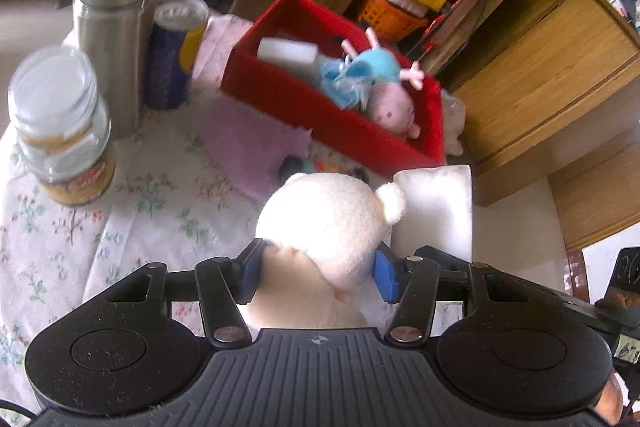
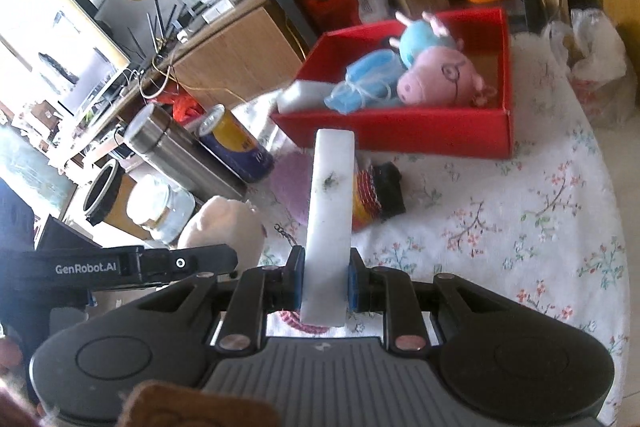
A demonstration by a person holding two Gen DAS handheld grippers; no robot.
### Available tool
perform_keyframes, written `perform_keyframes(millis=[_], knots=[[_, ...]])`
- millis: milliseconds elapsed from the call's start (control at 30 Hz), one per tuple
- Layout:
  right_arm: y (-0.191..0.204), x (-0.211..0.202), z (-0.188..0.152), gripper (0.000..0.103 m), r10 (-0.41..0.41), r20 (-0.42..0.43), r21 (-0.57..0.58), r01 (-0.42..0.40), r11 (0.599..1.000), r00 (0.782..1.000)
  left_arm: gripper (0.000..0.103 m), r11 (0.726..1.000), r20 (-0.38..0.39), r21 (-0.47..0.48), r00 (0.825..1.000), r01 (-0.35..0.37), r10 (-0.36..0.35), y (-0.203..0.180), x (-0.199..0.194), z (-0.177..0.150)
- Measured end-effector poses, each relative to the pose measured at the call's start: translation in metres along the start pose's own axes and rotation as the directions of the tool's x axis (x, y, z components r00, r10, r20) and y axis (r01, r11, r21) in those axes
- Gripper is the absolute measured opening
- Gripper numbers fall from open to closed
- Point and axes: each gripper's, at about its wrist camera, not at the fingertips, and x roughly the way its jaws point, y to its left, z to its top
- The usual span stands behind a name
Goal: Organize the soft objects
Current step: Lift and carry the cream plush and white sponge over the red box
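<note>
While the red box holds a pig plush, a blue mesh sponge and a white block:
My left gripper clamps a cream plush; my right gripper clamps a white sponge, both angled down.

I have a cream plush bear pinched between the left gripper's pads, just short of the red box. A white sponge block stands upright in my right gripper, near that box. Inside the box lie a pink pig plush, a blue bundle and another white block.
</note>
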Motion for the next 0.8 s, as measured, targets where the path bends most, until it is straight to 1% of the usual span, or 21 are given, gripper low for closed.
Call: perform_keyframes(millis=[100,267,367,533,667,800], knots=[[0.003,-0.008,0.008,0.0,-0.013,0.043,-0.012,0.013,1.0,0.999,0.056,1.0,0.047,0.012,0.999,-0.005,0.004,-0.007,-0.006,0.008],[0.003,-0.022,0.021,0.0,-0.013,0.109,-0.008,0.014,1.0,0.994,0.056,1.0,0.114,-0.001,0.993,0.024,-0.024,-0.012,-0.016,0.019],[0.003,-0.029,0.025,0.0,-0.013,0.14,0.0,0.013,1.0,0.99,0.056,1.0,0.149,0.004,0.989,0.011,-0.012,-0.017,-0.019,0.022],[0.002,-0.034,0.035,0.0,-0.019,0.183,0.016,0.016,1.0,0.983,0.056,1.0,0.189,-0.003,0.982,0.02,-0.019,-0.026,-0.021,0.03],[0.005,-0.036,0.043,0.0,-0.029,0.217,0.006,0.028,1.0,0.976,0.057,1.0,0.226,0.02,0.974,0.009,-0.013,-0.039,-0.02,0.039],[0.007,-0.035,0.052,0.0,-0.039,0.237,-0.001,0.04,0.999,0.971,0.057,0.999,0.226,0.043,0.974,0.0,-0.01,-0.049,-0.011,0.046]])
